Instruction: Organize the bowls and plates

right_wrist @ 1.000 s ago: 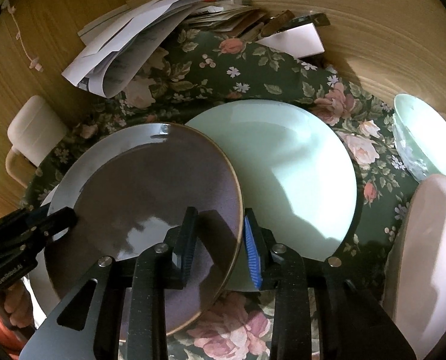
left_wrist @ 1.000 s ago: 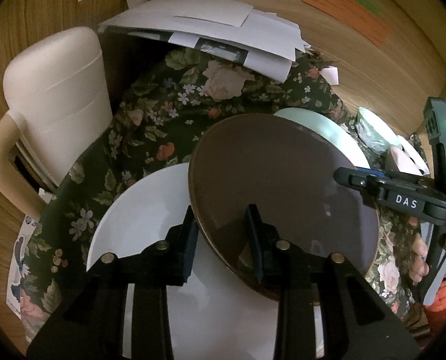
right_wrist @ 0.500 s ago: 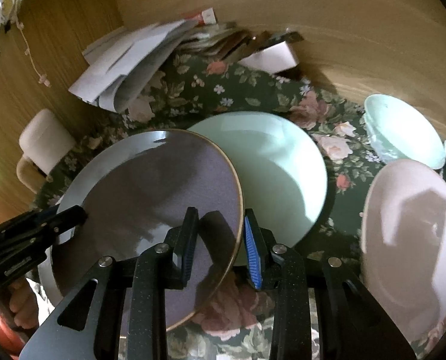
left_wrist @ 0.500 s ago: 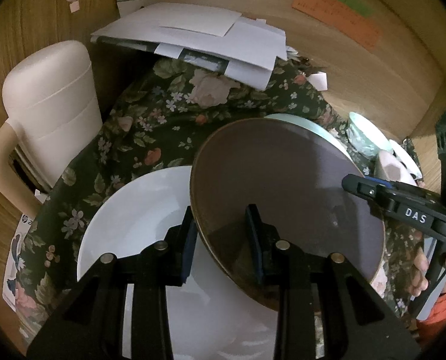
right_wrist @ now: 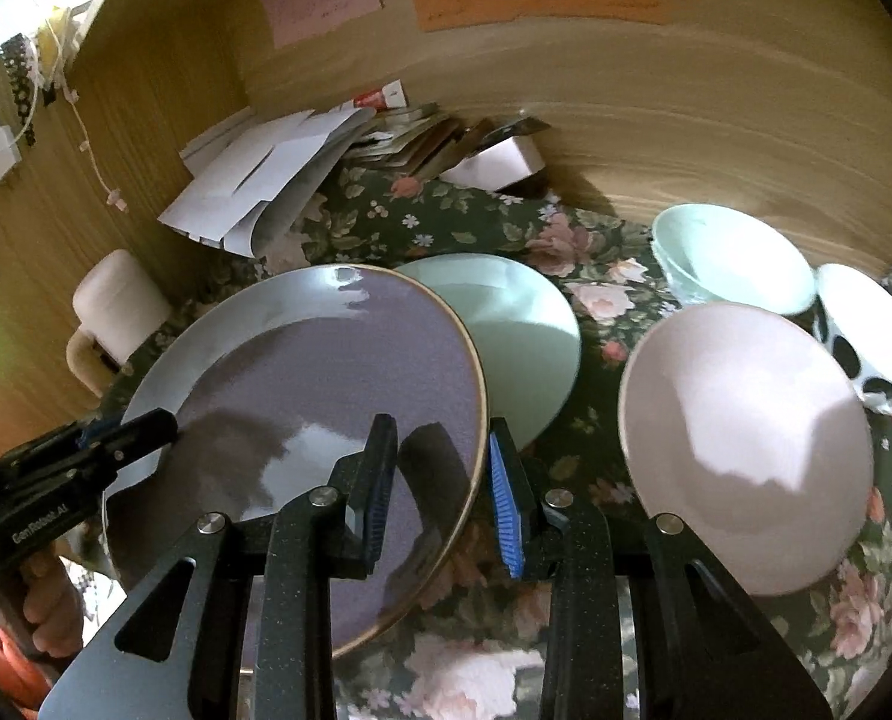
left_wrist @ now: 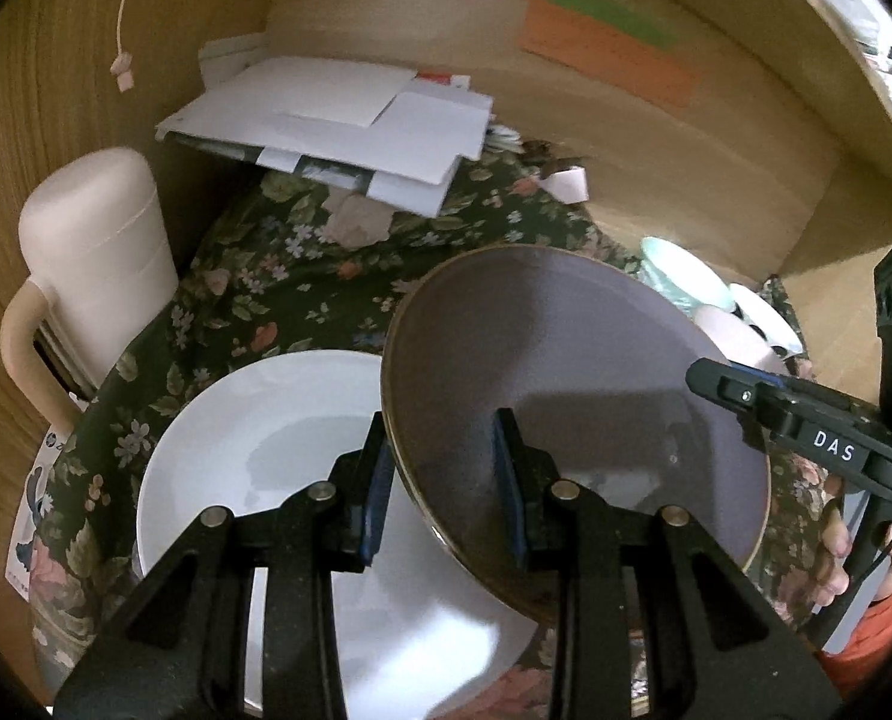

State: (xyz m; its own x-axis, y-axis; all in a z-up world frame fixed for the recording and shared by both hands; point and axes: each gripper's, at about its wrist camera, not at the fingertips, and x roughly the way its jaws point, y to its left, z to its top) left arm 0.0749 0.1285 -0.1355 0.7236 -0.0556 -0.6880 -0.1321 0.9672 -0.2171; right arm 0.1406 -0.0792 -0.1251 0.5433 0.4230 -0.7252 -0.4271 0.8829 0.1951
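We are holding the purple plate (left_wrist: 572,396) at 2 opposite rims. Our left gripper (left_wrist: 443,480) is pinching its left edge, jaws nearly closed, above the white plate (left_wrist: 254,468) on the floral bench (left_wrist: 254,294). Our right gripper (right_wrist: 444,489) is clamping the right edge likewise, beside the green plate (right_wrist: 524,336) and pink bowl (right_wrist: 746,450).

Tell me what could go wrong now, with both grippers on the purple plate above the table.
1. The left gripper and right gripper each pinch only the rim of the tilted purple plate; uneven motion could let it slip or twist free.
2. The white plate and green plate lie just below, so a drop might chip them.
3. The pink bowl sits close beside the right gripper and could get bumped.
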